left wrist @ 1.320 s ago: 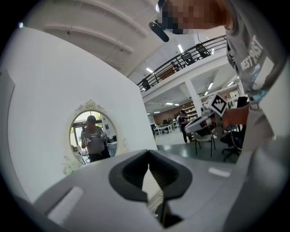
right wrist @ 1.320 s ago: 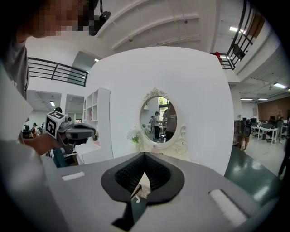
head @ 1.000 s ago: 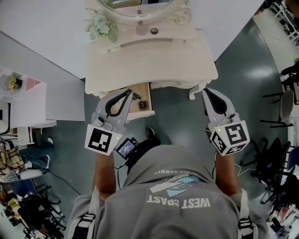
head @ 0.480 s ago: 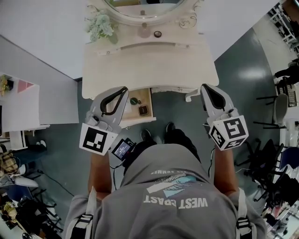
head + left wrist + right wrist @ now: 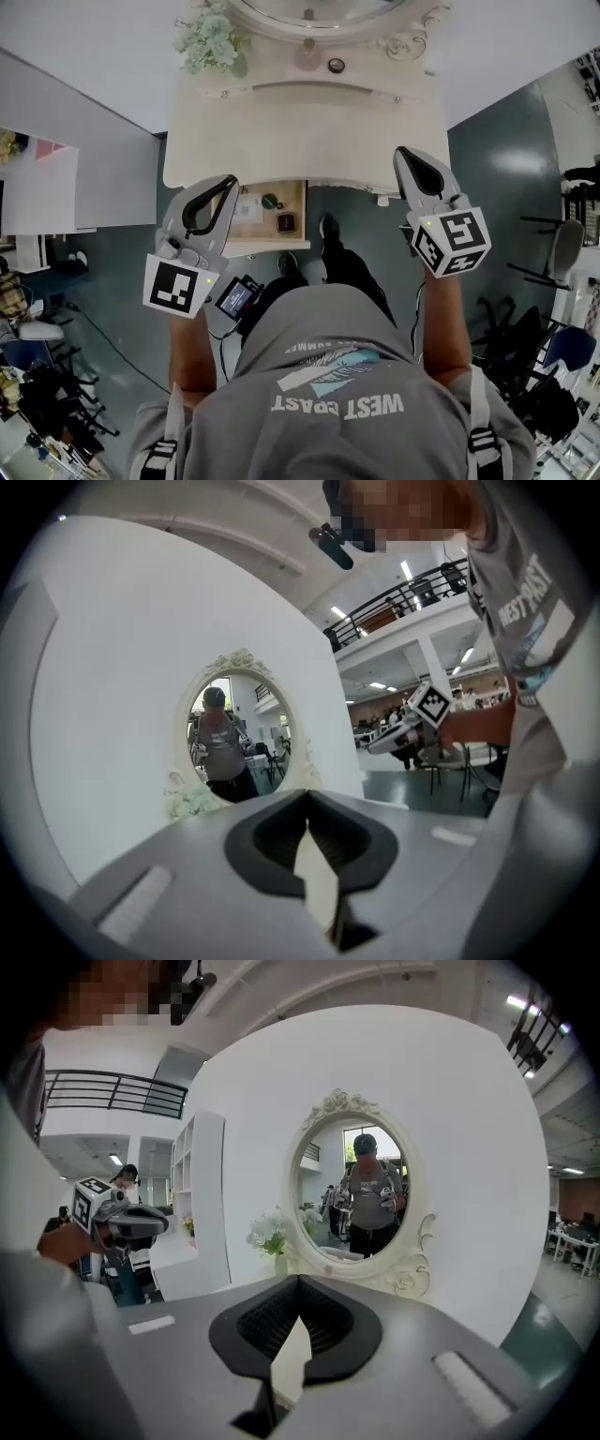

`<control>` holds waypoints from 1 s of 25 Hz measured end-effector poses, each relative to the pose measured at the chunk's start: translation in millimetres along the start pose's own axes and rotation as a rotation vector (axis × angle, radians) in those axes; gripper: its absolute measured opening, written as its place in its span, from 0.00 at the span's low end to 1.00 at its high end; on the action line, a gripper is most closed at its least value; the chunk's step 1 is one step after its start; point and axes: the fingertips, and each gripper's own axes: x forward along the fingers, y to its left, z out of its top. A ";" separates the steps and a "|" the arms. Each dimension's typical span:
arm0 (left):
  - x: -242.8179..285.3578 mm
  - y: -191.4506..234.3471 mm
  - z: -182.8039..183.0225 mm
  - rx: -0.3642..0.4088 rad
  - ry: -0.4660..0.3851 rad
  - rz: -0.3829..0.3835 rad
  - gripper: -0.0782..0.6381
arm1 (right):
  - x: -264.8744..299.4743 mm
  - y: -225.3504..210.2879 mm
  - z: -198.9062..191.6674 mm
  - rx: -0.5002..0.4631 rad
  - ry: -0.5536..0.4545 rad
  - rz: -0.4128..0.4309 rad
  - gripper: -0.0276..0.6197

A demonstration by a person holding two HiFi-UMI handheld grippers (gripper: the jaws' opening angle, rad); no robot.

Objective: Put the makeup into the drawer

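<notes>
Shifted nearer the dresser (image 5: 309,131), left hand-held gripper (image 5: 228,181) and right hand-held gripper (image 5: 402,153) point forward, closed, empty.

A cream dressing table (image 5: 300,131) with a curved front edge stands against a white wall, on a dark grey-green floor (image 5: 487,169). At the back of its top stands an oval mirror (image 5: 309,9) in an ornate cream frame. A bunch of pale flowers (image 5: 211,42) sits at the back left corner. Just in front of the mirror are a small pale object (image 5: 307,56), too small to identify, and beside it a small round dark piece (image 5: 336,66). A drawer (image 5: 267,246) is pulled open at the table's front left. Inside lie a pale card (image 5: 248,208), a small round dark-green item (image 5: 270,201) and a dark square case (image 5: 286,222), close together.
</notes>
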 end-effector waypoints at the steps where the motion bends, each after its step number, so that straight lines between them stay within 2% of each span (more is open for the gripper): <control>1: 4.4 4.7 -1.0 0.002 0.012 0.010 0.11 | 10.9 -6.0 -0.3 0.001 0.004 0.010 0.05; 7: 32.3 25.6 -13.3 -0.013 0.057 0.053 0.11 | 73.5 -36.8 -6.2 -0.017 0.041 0.061 0.05; 12: 46.2 45.8 -8.0 -0.028 0.086 0.075 0.11 | 113.4 -56.6 8.4 -0.047 0.058 0.083 0.05; 17: 63.4 58.3 -44.2 -0.044 0.144 0.104 0.11 | 167.1 -71.0 -25.2 -0.072 0.092 0.120 0.05; 25: 93.5 79.4 -69.7 -0.060 0.213 0.127 0.11 | 247.2 -95.3 -49.6 -0.112 0.138 0.178 0.07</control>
